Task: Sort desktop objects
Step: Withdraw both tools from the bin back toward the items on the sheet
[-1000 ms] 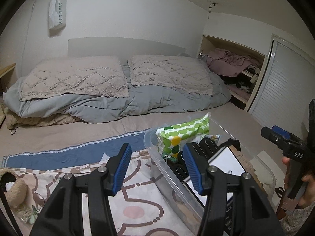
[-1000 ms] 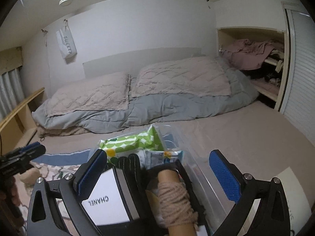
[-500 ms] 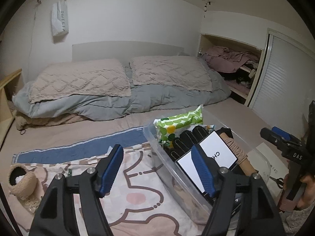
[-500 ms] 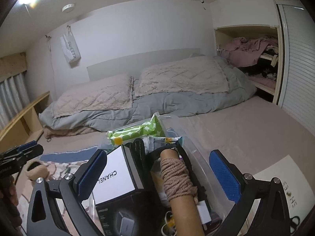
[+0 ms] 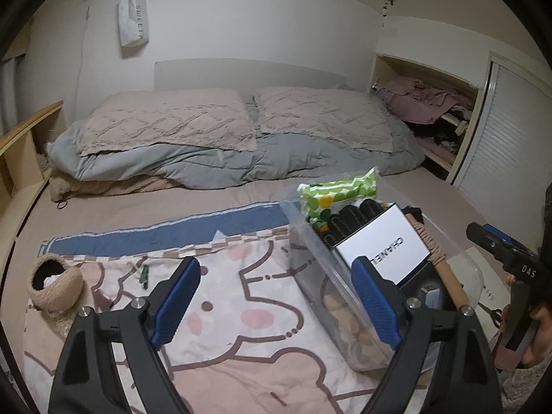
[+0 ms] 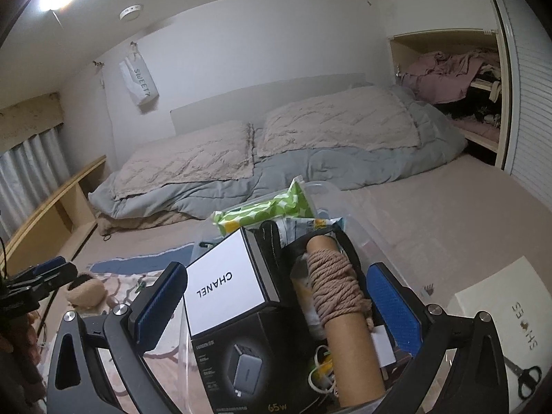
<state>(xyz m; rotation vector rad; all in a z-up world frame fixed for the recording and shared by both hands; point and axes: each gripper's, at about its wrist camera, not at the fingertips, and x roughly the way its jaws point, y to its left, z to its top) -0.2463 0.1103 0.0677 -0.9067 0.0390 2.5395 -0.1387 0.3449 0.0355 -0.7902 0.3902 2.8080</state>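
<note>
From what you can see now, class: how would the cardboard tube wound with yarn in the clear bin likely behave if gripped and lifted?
The cardboard tube looks hollow, so it is probably light and may crush under a hard squeeze. Its round shape suggests it would roll if set down. The wound yarn should offer a softer, less slippery hold.

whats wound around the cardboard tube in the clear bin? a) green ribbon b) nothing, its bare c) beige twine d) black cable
c: in the right wrist view the cardboard tube lying in the clear bin has loops of beige twine wrapped around its upper part, beside the white Chanel box.
</note>
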